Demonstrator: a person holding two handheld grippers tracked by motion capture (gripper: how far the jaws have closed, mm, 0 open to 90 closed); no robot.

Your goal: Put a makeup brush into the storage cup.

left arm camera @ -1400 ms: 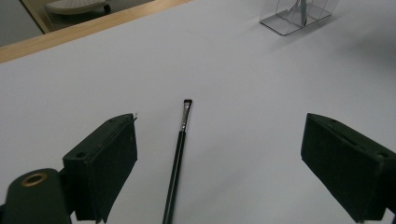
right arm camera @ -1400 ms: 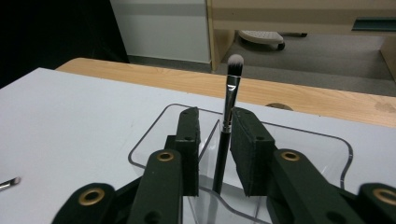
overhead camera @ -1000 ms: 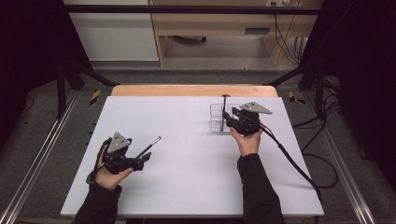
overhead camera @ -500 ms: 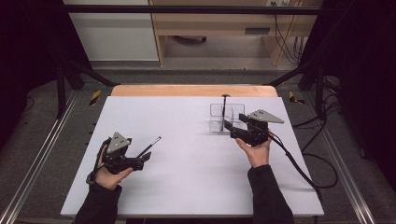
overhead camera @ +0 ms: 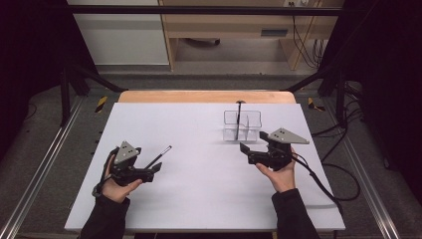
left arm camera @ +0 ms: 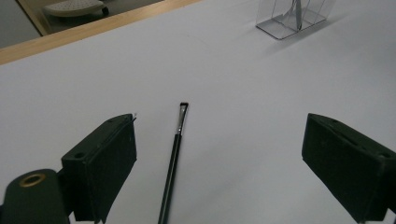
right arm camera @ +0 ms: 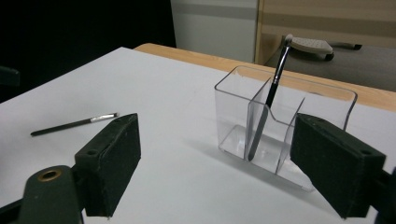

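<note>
A clear divided organizer stands on the white table at the back right, with a black brush leaning upright in one compartment. My right gripper hovers just in front of it, open; its jaws have just been opening and nothing is between them. In the right gripper view the organizer and its brush lie ahead of the right gripper. A second black brush lies flat at the left. My left gripper stands open around that brush's handle end without touching it.
The white table has a wooden strip along its far edge. Black frame rails run along both sides, and cables trail off the right edge. Shelving stands on the floor beyond the table.
My right gripper has drawn back from the organizer toward the person and slightly right, with its jaws spread wider; the brush stays standing in the organizer. The left hand has kept still.
</note>
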